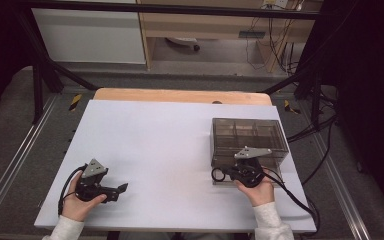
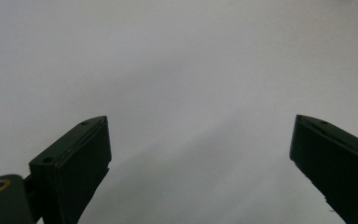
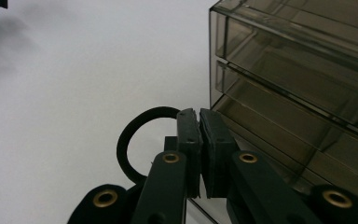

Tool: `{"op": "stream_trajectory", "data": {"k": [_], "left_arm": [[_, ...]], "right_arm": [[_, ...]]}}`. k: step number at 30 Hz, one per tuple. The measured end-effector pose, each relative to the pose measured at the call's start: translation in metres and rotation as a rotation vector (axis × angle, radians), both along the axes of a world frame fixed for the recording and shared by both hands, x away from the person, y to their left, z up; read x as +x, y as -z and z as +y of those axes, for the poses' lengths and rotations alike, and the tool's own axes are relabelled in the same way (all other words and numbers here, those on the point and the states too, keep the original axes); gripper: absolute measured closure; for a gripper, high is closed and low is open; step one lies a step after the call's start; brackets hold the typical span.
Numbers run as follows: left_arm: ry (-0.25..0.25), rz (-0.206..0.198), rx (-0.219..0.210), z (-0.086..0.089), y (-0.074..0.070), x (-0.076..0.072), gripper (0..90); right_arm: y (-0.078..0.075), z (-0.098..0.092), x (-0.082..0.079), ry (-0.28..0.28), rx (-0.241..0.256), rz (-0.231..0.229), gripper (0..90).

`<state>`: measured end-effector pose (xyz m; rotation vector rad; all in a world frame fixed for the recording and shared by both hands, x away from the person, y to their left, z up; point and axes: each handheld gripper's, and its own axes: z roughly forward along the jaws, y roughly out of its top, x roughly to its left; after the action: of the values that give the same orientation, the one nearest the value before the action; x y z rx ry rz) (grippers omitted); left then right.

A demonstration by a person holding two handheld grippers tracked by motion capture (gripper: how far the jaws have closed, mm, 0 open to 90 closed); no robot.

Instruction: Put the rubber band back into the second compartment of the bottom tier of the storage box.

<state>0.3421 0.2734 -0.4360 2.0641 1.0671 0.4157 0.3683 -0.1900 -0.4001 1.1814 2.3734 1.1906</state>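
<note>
A smoky see-through drawer box [image 1: 250, 136] stands on the right side of the white table [image 1: 155, 140]. My right gripper [image 1: 228, 173] lies along the box's front, pointing left. It is shut on the edge of a black ring [image 1: 218, 174]. In the right gripper view the jaws of the right gripper [image 3: 199, 116] are pressed together on the ring [image 3: 129, 135], with the box [image 3: 298, 70] close on the right. My left gripper [image 1: 119, 192] rests at the table's near left and stands open. In the left gripper view the left gripper [image 2: 200, 126] has bare white table between its jaws.
A wooden strip [image 1: 180, 95] runs along the table's far edge. Black frame bars [image 1: 45, 70] and cables [image 1: 320, 150] flank the table. A white cabinet [image 1: 90, 35] and wooden furniture [image 1: 205, 25] stand beyond it.
</note>
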Motion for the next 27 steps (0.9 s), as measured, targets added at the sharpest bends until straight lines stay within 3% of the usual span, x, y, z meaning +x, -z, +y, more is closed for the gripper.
{"op": "stream_trajectory", "data": {"k": [15, 27], "left_arm": [[0.001, -0.001, 0.001, 0.000, 0.000, 0.000, 5.4], [0.002, -0.001, 0.001, 0.000, 0.000, 0.000, 5.4]], "right_arm": [[-0.001, -0.021, 0.002, 0.060, 0.001, -0.006, 87.7], [0.002, -0.034, 0.004, 0.107, -0.025, -0.001, 87.7]]}}
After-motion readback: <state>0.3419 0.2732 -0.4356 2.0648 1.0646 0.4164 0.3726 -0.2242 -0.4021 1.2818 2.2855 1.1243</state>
